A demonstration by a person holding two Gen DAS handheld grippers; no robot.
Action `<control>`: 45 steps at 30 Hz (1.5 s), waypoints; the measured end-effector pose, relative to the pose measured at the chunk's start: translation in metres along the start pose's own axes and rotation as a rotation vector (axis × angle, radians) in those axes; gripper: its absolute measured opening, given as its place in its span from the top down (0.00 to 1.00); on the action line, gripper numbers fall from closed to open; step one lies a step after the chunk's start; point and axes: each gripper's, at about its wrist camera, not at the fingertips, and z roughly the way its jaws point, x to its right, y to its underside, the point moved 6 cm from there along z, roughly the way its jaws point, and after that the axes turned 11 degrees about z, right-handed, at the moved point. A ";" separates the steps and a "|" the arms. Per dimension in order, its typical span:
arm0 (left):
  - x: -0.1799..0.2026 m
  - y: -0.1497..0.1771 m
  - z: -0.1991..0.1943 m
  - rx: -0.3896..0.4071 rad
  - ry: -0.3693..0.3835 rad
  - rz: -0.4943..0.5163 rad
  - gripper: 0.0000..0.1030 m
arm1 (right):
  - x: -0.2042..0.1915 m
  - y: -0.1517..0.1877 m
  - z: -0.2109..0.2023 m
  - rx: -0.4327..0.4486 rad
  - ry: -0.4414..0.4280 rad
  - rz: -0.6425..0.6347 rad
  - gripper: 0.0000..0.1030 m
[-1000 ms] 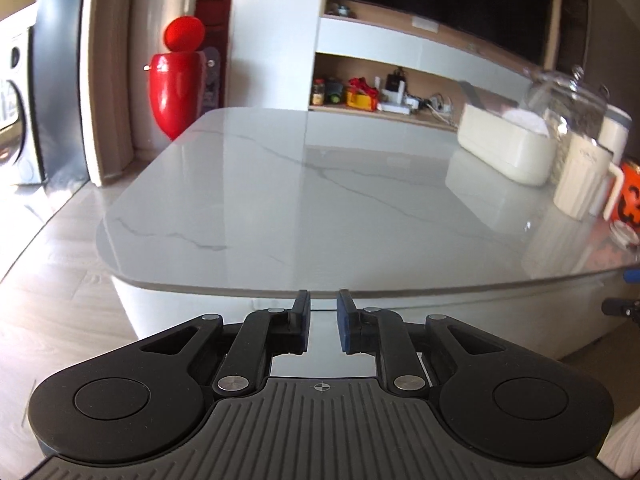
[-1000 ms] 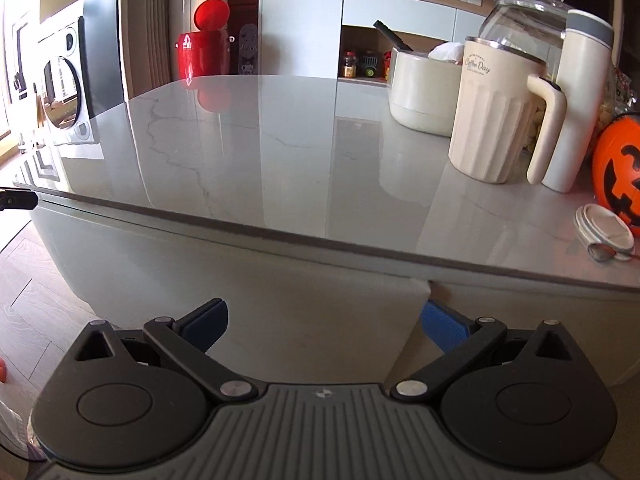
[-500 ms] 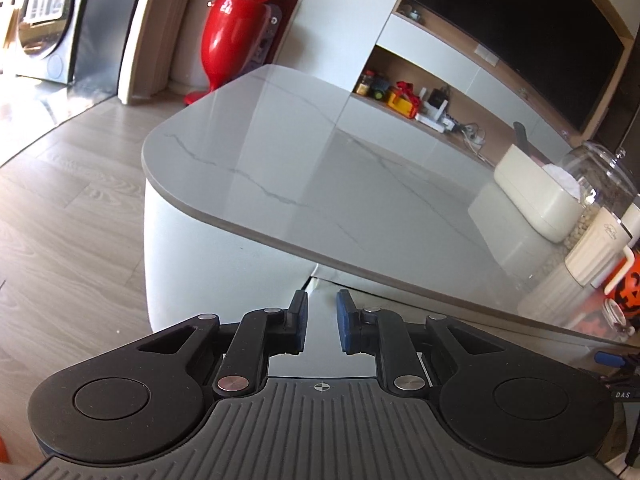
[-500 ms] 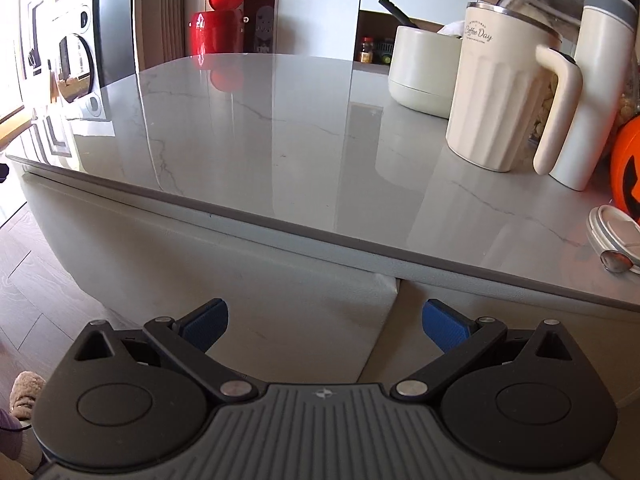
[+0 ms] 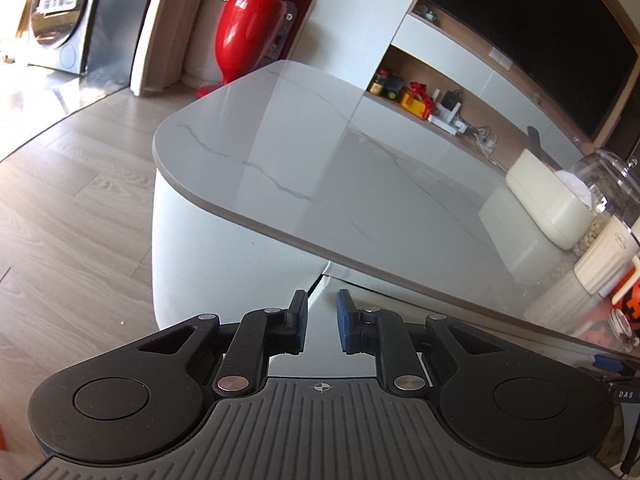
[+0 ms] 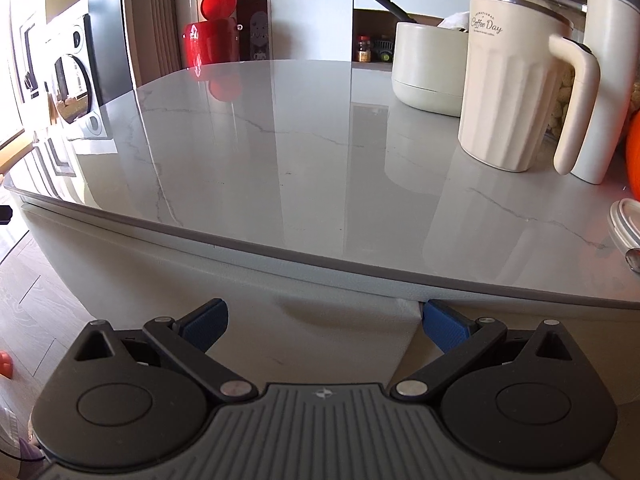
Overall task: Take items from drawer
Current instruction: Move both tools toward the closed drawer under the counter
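The white drawer front (image 6: 280, 280) sits under the grey marble table top (image 6: 280, 152), with a shallow recessed pull (image 6: 316, 305) and a vertical seam at its right end. My right gripper (image 6: 324, 322) is open wide just in front of that recess, nothing between its blue pads. In the left wrist view, my left gripper (image 5: 322, 326) is shut to a narrow gap with nothing in it, facing the seam (image 5: 318, 280) below the table edge near the rounded corner. No drawer contents are visible. Whether the drawer is pulled out at all I cannot tell.
On the table's right stand a cream ribbed mug (image 6: 508, 92), a white tumbler (image 6: 608, 72), a cream tub (image 6: 428, 68), a glass jar (image 5: 608, 184), an orange pumpkin (image 6: 633, 152) and a round lid (image 6: 626, 220). A red bin (image 5: 244, 28) stands beyond on wooden floor (image 5: 72, 208).
The left gripper has tilted and swung so the table's rounded corner and the floor show. The right gripper has come closer to the drawer front. Neither gripper's jaws have changed.
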 end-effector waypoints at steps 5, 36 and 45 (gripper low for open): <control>0.000 -0.006 0.008 0.020 0.005 -0.007 0.83 | -0.003 0.003 -0.001 0.003 0.007 -0.022 0.00; 0.018 0.003 0.026 -0.004 -0.002 -0.055 0.61 | -0.010 0.012 -0.004 0.019 0.029 -0.050 0.00; 0.057 0.009 0.025 -0.021 0.126 0.128 0.80 | -0.011 0.008 -0.005 0.014 0.008 -0.030 0.00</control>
